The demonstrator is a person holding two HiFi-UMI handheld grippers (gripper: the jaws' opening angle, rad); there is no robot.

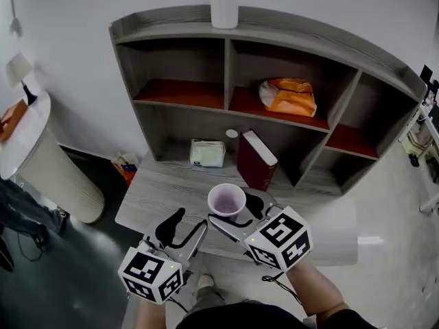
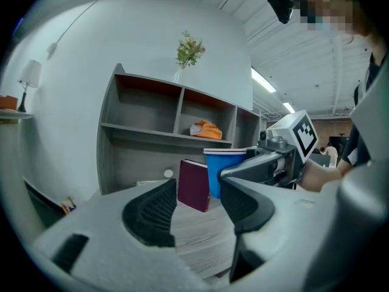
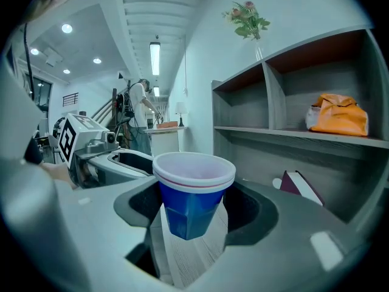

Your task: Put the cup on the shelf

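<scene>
Right gripper (image 1: 234, 210): closed on the cup (image 1: 226, 199), which is held upright between the jaws.
Left gripper (image 1: 184, 226): jaws parted, nothing gripped; placed at 8 o'clock of the cup.
Shelf (image 1: 227, 74): seen at 12 o'clock beyond the cup.

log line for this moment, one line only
right gripper: shut on cup, upright | left gripper: open, empty | cup: above table, in front of shelf | placing: not yet done

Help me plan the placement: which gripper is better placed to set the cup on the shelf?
Right. The right gripper holds the cup upright, facing the shelf; the left gripper is open and empty.
</scene>
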